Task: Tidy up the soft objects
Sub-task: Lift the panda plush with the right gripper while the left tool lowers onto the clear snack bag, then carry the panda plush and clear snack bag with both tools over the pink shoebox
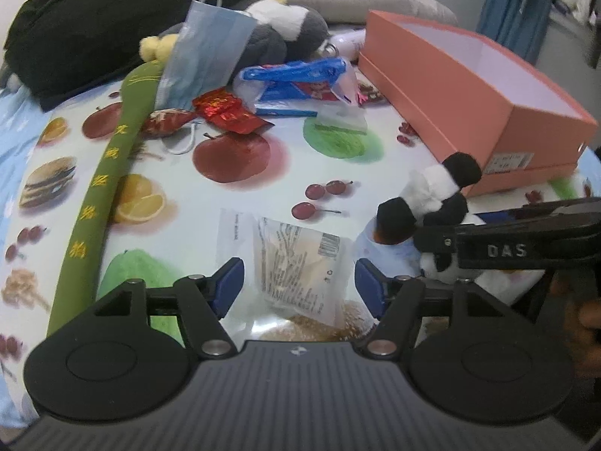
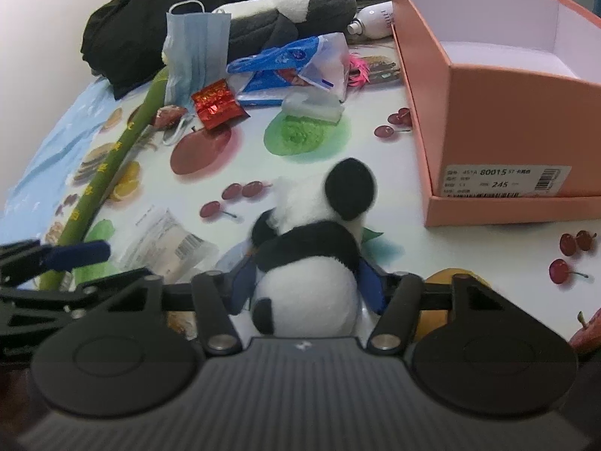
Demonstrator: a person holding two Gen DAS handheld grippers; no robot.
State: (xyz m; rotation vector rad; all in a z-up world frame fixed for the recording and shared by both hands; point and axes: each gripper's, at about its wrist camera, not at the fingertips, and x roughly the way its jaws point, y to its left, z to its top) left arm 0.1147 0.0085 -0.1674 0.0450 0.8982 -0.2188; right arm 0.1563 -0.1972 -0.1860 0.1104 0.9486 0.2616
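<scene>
With the right gripper [image 2: 306,289] clamped on the panda [image 2: 311,263] and the box [image 2: 503,120] ahead to its right, lift clear of the near wall before releasing, while the left gripper [image 1: 298,285] waits wide open over a packet [image 1: 296,263].

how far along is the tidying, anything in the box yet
Nothing looks done: the box shows only its bare white inside. In hand: the right gripper has its jaws closed on the panda. The left gripper is open over a packet. Left: the grey plush and mask.
</scene>
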